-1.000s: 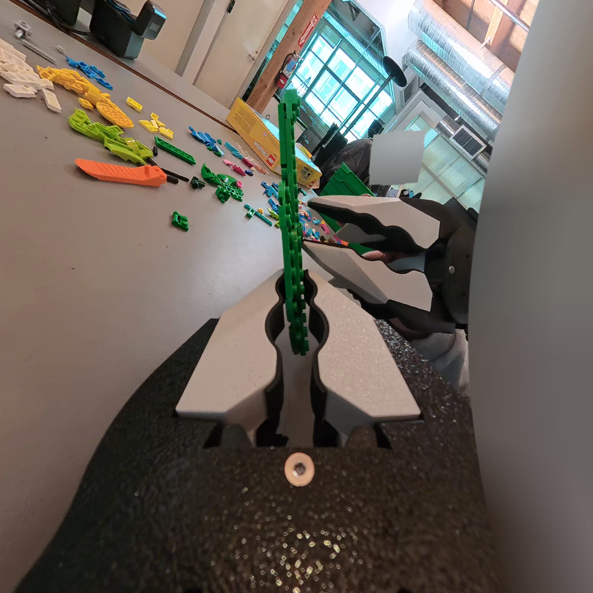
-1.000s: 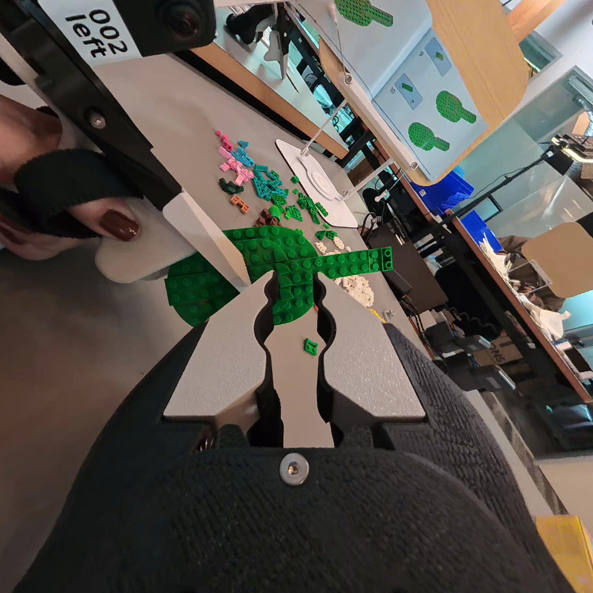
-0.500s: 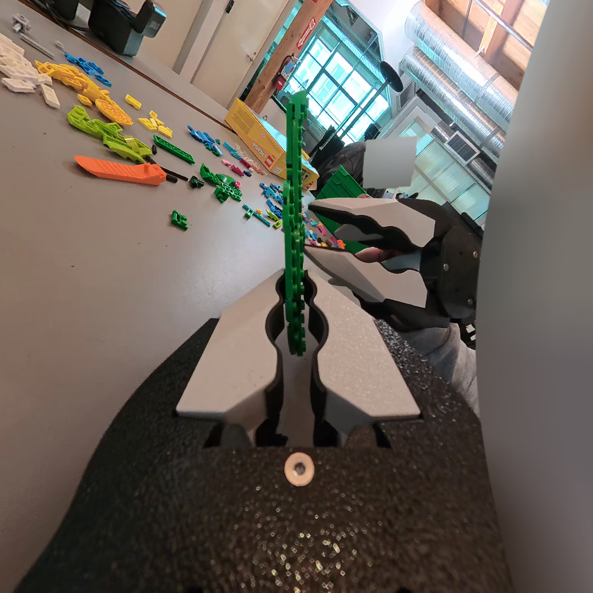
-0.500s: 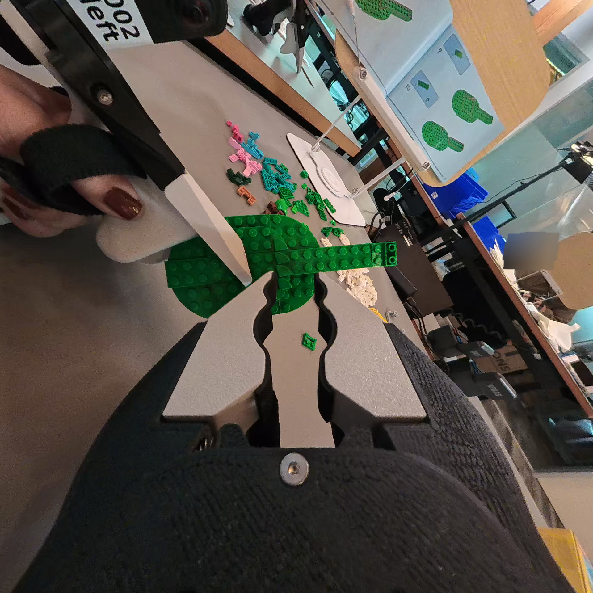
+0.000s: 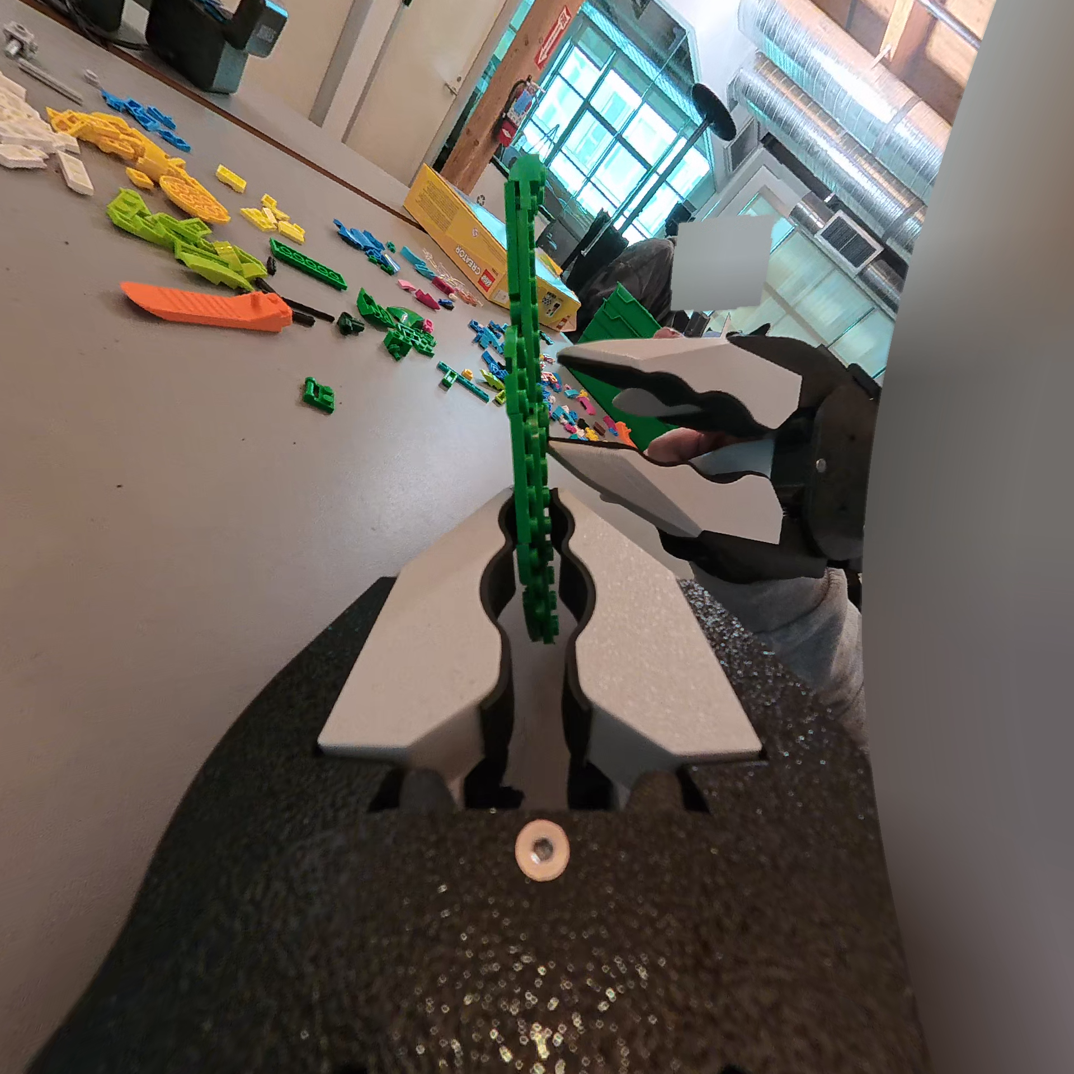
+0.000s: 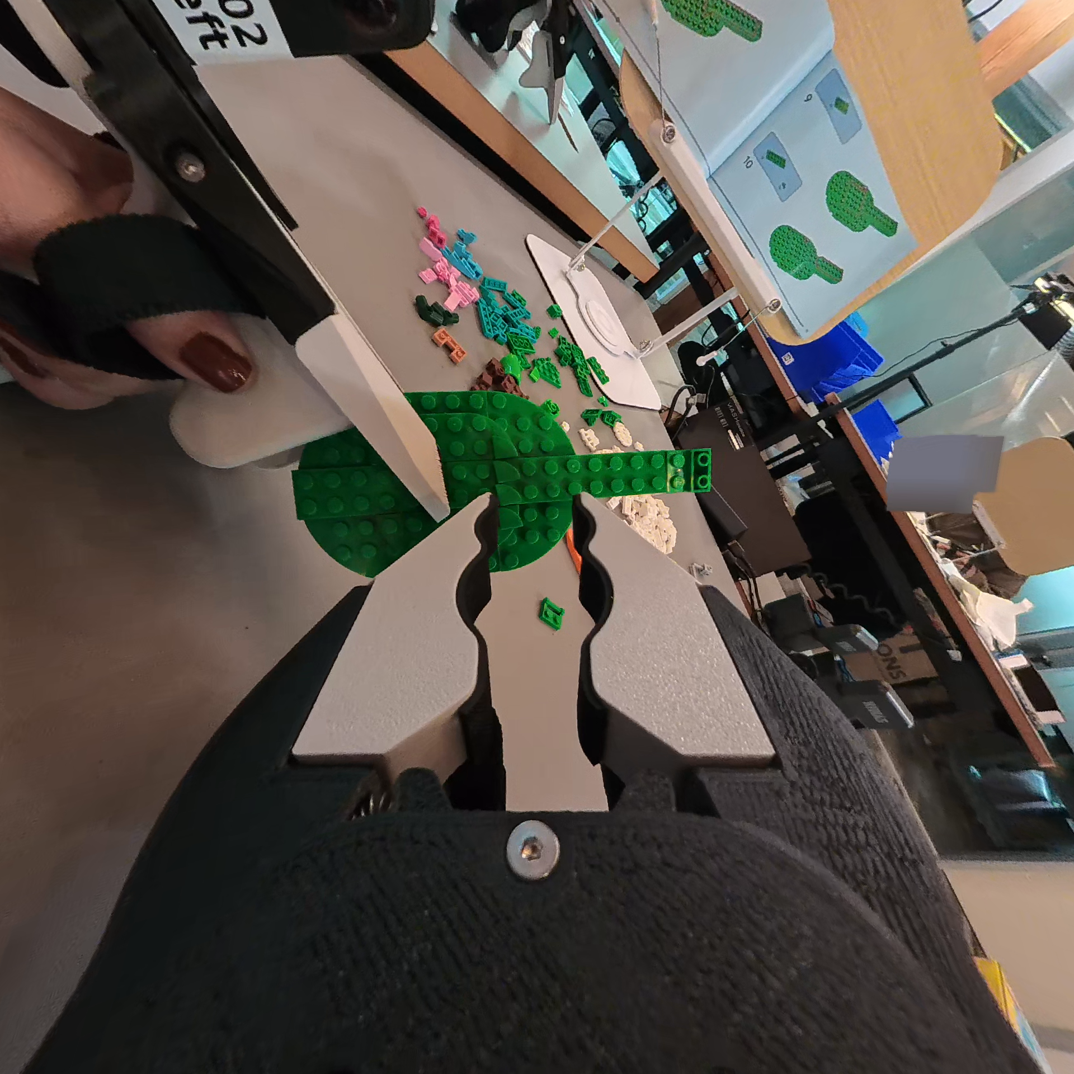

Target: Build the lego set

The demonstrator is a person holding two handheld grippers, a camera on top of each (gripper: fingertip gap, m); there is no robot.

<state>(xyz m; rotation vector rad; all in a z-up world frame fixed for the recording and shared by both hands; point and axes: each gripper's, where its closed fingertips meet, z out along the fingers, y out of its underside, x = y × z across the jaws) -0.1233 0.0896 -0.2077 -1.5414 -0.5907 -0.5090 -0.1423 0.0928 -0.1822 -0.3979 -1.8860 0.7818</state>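
Pinching the green plate assembly [image 5: 526, 418] edge-on, your left gripper [image 5: 532, 500] has both pads [image 5: 572, 540] clamped flat on its faces, so the build stands upright off the grey table [image 5: 174, 523]. Your right gripper [image 6: 532, 505] has its jaws spread with nothing in them; one fingertip [image 5: 566, 453] sits right at the studded face of the round part, though I can't tell if it actually touches.

That build looks light and stiff, but it's thin plates snapped together, so I'd guess it flexes or pops apart along the seams if you lever on it. The long strip [image 6: 639, 471] sticking out is the weak spot. Better to grab the round section, close to where the left one already holds it.

Room-wise, the near table is bare except one small green piece [image 6: 551, 613]. Loose bricks [image 5: 192, 250], an orange separator tool [image 5: 209, 302] and a yellow box [image 5: 465, 238] lie farther off, and the white stand base [image 6: 593, 325] is well apart.
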